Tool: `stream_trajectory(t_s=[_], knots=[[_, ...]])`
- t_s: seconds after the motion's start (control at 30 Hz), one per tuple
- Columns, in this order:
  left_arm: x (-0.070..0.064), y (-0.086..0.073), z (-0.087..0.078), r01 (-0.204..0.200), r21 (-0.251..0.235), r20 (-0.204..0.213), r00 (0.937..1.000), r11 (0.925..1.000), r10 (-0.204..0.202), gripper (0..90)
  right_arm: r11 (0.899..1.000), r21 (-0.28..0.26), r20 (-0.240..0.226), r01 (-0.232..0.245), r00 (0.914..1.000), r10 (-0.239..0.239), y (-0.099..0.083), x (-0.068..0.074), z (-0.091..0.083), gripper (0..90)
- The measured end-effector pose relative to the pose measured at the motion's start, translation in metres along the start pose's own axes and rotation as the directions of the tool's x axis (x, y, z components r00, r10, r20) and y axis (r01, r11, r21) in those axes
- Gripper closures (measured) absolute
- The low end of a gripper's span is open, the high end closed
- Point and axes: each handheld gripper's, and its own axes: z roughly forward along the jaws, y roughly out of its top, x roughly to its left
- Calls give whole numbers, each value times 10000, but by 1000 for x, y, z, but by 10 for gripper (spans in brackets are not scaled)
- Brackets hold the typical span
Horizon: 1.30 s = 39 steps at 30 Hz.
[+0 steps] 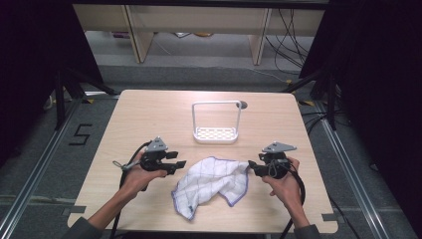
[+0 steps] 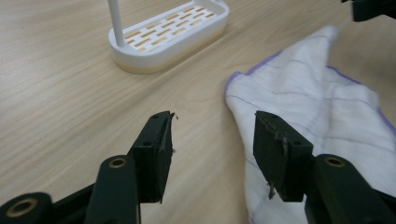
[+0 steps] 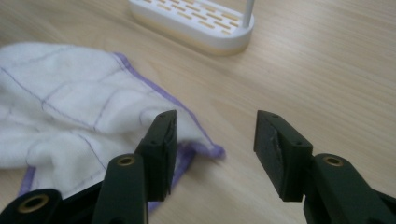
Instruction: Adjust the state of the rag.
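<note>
A crumpled white cloth (image 1: 211, 185) with purple edging and thin grid lines lies near the table's front middle. My left gripper (image 1: 182, 163) hovers at the cloth's left edge, jaws open with nothing between them. In the left gripper view the cloth (image 2: 322, 107) lies just right of the open left gripper (image 2: 212, 135). My right gripper (image 1: 250, 166) stands open at the cloth's right corner. In the right gripper view the cloth (image 3: 79, 112) spreads to the left, its purple-edged corner reaching under the left jaw of the right gripper (image 3: 215, 137).
A white slotted rack (image 1: 215, 133) with a tall wire hoop handle stands behind the cloth, mid-table; the rack (image 2: 170, 35) and the same rack (image 3: 196, 21) appear in both gripper views. Bare wooden table (image 1: 149, 119) surrounds it. Dark stands and cables flank the table.
</note>
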Motion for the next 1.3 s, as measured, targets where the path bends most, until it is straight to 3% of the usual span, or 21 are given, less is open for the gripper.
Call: stream_trajectory(t_s=[0.13, 0.17, 0.27, 0.33, 0.37, 0.4, 0.53, 0.6, 0.67, 0.7, 0.77, 0.8, 0.83, 0.87, 0.9, 0.93, 1.03, 1.1, 1.17, 1.27, 1.3], knots=[[1, 5, 28, 313, 523, 249, 9992, 9981, -326, 439, 9984, 28, -221, -564, 9982, 565, 10, 6, 12, 472], [0, 5, 34, 379, 634, 299, 9988, 9973, -398, 419, 9977, 279, -307, -617, 9976, 626, 12, 10, 19, 465], [-2, 5, 48, 623, 1008, 444, 9968, 9930, -671, 399, 9969, 544, -335, -574, 9977, 593, 12, 13, 25, 462], [-5, 3, 55, 586, 1255, 565, 9962, 9904, -661, 388, 9956, 721, -278, -594, 9977, 615, 9, 15, 29, 484], [-7, 2, 57, 553, 1308, 594, 9962, 9899, -635, 387, 9976, 648, -224, -258, 9994, 273, 6, 14, 33, 485], [-10, 2, 59, 412, 1415, 731, 9960, 9891, -519, 393, 9949, 929, -193, -400, 9989, 420, 4, 15, 34, 485], [-16, 2, 59, -260, 1507, 898, 9959, 9882, 125, 467, 9877, 1516, -102, -394, 9991, 414, -10, 16, 39, 484], [-21, 0, 60, -467, 1432, 1118, 9933, 9886, 307, 519, 9874, 1496, -64, -520, 9985, 536, -13, 17, 41, 508], [-25, -1, 61, -793, 1319, 1448, 9876, 9881, 600, 662, 9890, 1472, -298, -158, 9993, 204, -13, 19, 42, 630], [-27, -1, 61, -797, 1238, 1480, 9871, 9891, 610, 779, 9900, 1400, -471, 155, 9988, -89, -11, 22, 39, 768], [-30, 1, 57, -1091, 1036, 1279, 9872, 9886, 955, 818, 9918, 1161, -554, 541, 9973, -479, -9, 22, 37, 792], [-31, 3, 54, -1211, 903, 1175, 9869, 9885, 1102, 841, 9950, 870, -560, 483, 9975, -435, -7, 23, 35, 812], [-31, 6, 49, -1301, 725, 1055, 9869, 9888, 1221, 853, 9942, 803, -670, 720, 9955, -667, -2, 22, 30, 822], [-30, 10, 42, -1427, 586, 905, 9864, 9880, 1372, 862, 9968, 350, -701, 712, 9952, -687, 6, 22, 20, 831], [-30, 18, 28, -1391, 90, 971, 9857, 9902, 1376, 864, 9965, 72, -696, 830, 9942, -823, 9, 22, 15, 834], [-30, 18, 28, -1391, 90, 971, 9857, 9902, 1376, 867, 9965, 72, -696, 830, 9942, -823, 9, 22, 15, 834], [-32, 27, 4, -1543, -545, 814, 9840, 9865, 1584, 868, 9930, -465, -647, 1082, 9917, -1110, 20, 26, 3, 837], [-32, 31, -8, -1780, -648, 451, 9824, 9819, 1810, 869, 9849, -828, -270, 1519, 9876, -1546, 31, 29, -4, 837], [-31, 34, -16, -1834, -825, 16, 9829, 9796, 1841, 868, 9848, -832, -226, 1526, 9877, -1549, 35, 29, -4, 836], [-27, 31, -9, -2090, -376, -467, 9772, 9772, 2072, 866, 9824, -750, 121, 1711, 9853, -1706, 46, 28, 12, 833], [-23, 26, 5, -2067, 15, -727, 9758, 9784, 2063, 847, 9763, 116, 459, 2160, 9752, -2163, 50, 31, 32, 821]])
